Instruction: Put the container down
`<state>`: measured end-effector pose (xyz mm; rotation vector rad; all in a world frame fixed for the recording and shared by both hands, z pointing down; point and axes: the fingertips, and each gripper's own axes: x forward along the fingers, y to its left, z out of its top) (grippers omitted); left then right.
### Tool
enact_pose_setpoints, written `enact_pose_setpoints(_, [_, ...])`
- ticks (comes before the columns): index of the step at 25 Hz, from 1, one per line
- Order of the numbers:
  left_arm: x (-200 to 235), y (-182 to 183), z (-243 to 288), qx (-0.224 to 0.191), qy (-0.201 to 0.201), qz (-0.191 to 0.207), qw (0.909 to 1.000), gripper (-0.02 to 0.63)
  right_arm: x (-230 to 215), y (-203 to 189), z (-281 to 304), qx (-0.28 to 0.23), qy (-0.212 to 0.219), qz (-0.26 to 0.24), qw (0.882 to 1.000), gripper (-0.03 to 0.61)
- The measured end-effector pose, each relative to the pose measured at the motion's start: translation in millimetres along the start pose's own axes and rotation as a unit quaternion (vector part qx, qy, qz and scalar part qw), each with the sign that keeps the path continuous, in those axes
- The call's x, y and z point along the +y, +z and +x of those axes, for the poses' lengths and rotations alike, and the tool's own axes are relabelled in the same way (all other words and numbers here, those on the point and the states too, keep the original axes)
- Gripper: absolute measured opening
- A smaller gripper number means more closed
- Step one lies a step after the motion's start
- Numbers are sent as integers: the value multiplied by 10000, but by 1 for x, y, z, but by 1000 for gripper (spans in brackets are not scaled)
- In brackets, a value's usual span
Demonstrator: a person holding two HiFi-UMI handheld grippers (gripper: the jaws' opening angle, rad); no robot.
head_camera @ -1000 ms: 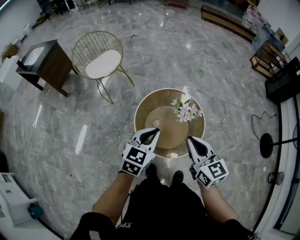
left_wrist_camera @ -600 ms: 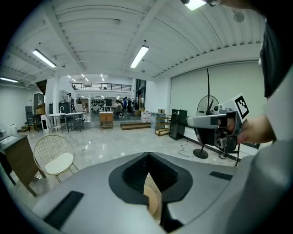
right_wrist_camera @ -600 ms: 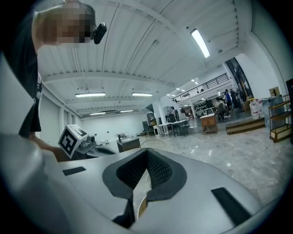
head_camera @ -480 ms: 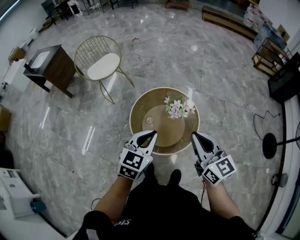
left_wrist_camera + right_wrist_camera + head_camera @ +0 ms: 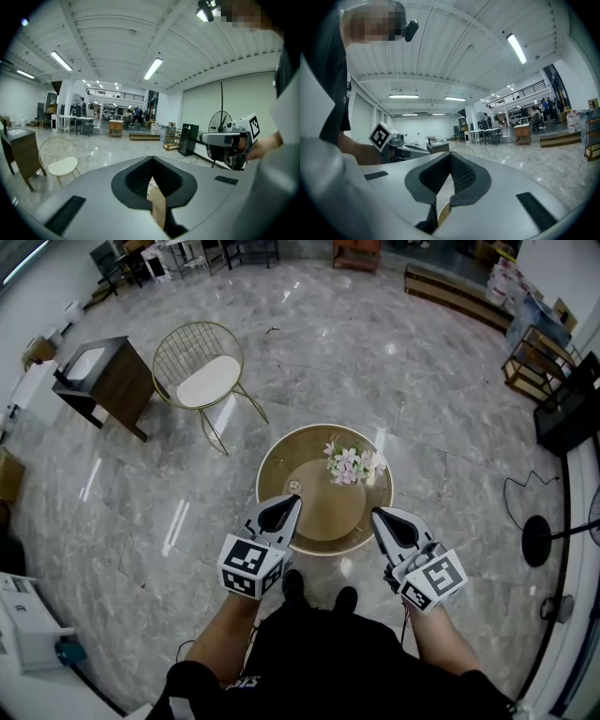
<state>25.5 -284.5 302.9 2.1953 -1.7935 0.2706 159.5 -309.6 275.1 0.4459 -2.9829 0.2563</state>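
Finding one: neither of your grippers carries anything. The left gripper [image 5: 291, 503] has its jaws closed tip to tip, and its own view shows only the tabletop through the slit below the tips. The right gripper [image 5: 378, 516] reads the same in its own view: pads meeting at the front, nothing pinched between them. Both hang over the near edge of the round table [image 5: 281, 451], side by side and apart from one another, pointing roughly level.

Finding two: where the container is. On the table stand a bunch of pale flowers [image 5: 349, 463] towards the far right and a small pale object [image 5: 293, 486] left of centre, just ahead of your left jaw tips. From the head view I cannot tell with confidence which of these is the container; the small object is too small to make out its shape. Whichever it is, it rests on the table and touches no gripper.

Assessment: the setting-down itself looks done, and the step in hand reads as drawing clear after release.

Next move, in my judgement: no fresh grasp is called for. Take both grippers away from the table edge, keeping the left one wide of the small object and the right one wide of the flowers, so nothing gets nudged. The wire chair [image 5: 202, 371] and dark cabinet [image 5: 98, 381] stand well apart and pose no obstruction.
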Motion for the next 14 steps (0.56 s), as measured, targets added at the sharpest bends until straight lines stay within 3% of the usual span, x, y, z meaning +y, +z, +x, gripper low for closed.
enact_pose_setpoints(6, [-5, 9, -10, -297, 238, 253, 9990, 15, 3, 4, -2, -26, 114, -85, 9999, 11])
enact_pose_setpoints(14, [3, 17, -7, -275, 440, 403, 9978, 17, -1, 10, 1, -72, 128, -10, 9999, 11])
